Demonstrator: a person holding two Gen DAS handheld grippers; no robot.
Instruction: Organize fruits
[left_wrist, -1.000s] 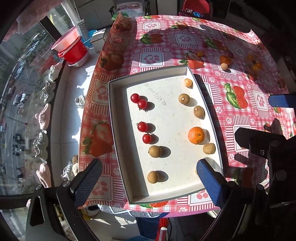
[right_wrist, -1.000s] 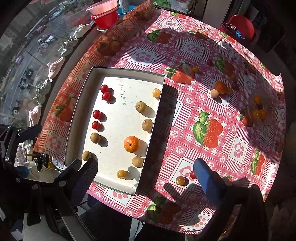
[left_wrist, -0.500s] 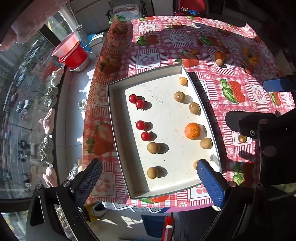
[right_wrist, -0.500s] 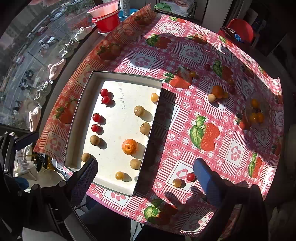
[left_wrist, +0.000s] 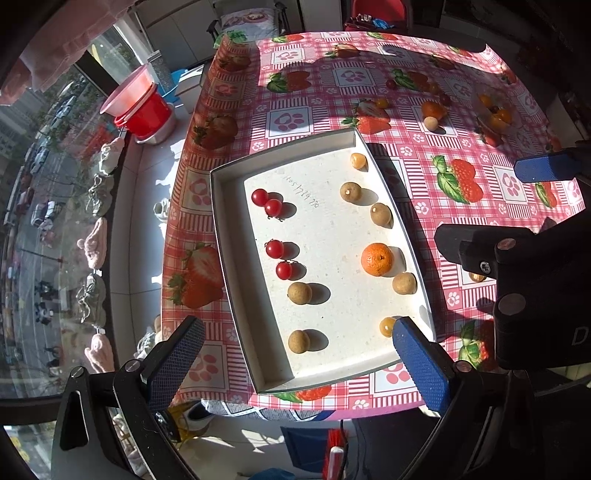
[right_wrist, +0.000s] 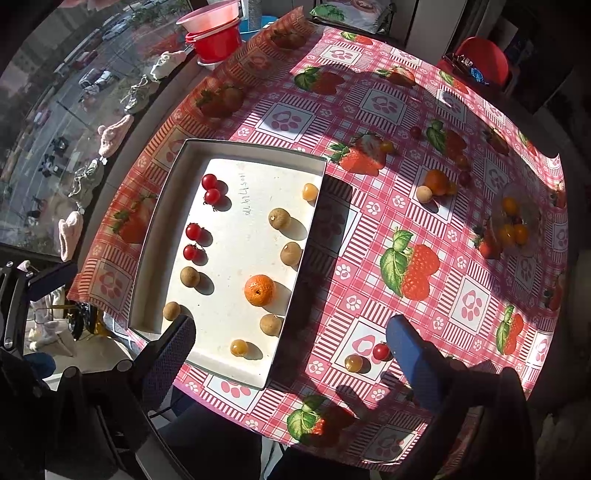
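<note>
Home dining spot: strawberry tablecloth (right_wrist: 424, 236), street-view window (left_wrist: 40, 192).

A red-and-white checked tablecloth (right_wrist: 369, 236) printed with strawberries and paw prints; a white rectangular tray (left_wrist: 236, 221) holding glossy red cherry tomatoes (left_wrist: 266, 202), one bright orange mandarin (left_wrist: 376, 259), tan-brown round longans (left_wrist: 299, 293) and amber-yellow small tomatoes (right_wrist: 238, 347); blue textured gripper pads (left_wrist: 421, 363)

Left gripper (left_wrist: 295, 363) and right gripper (right_wrist: 291, 356) both hang with fingers spread wide, holding nothing
</note>
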